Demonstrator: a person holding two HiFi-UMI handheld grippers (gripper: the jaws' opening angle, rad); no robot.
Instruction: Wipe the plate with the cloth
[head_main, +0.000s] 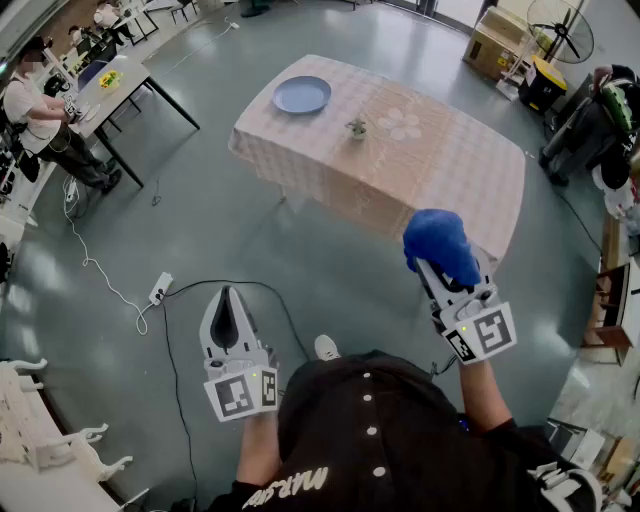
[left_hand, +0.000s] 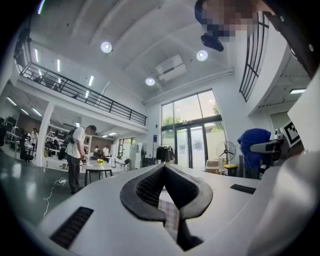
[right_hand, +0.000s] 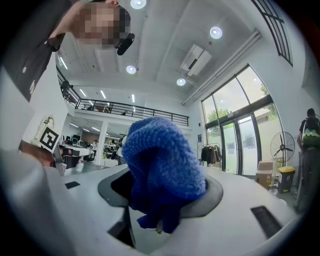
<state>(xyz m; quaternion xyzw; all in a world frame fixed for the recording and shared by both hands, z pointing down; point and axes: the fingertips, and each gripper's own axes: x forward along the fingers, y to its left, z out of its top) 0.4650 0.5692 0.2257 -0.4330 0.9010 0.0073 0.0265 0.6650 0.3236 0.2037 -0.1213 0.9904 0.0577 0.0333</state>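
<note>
A blue plate (head_main: 302, 95) lies on the far left part of a table with a checked cloth (head_main: 440, 160). I stand well back from that table. My right gripper (head_main: 443, 258) is shut on a bunched blue cloth (head_main: 440, 243), which fills the right gripper view as a fluffy blue cloth (right_hand: 160, 170) between the jaws. My left gripper (head_main: 229, 308) is held level over the floor, shut with nothing in it. In the left gripper view its black fingertips (left_hand: 165, 172) meet at the front, and the blue cloth (left_hand: 254, 145) shows at the right.
A small potted plant (head_main: 356, 128) stands mid-table. A desk (head_main: 120, 85) with people sits at far left. A power strip and cables (head_main: 160, 288) lie on the floor. Cardboard boxes and a fan (head_main: 560, 30) are at the far right.
</note>
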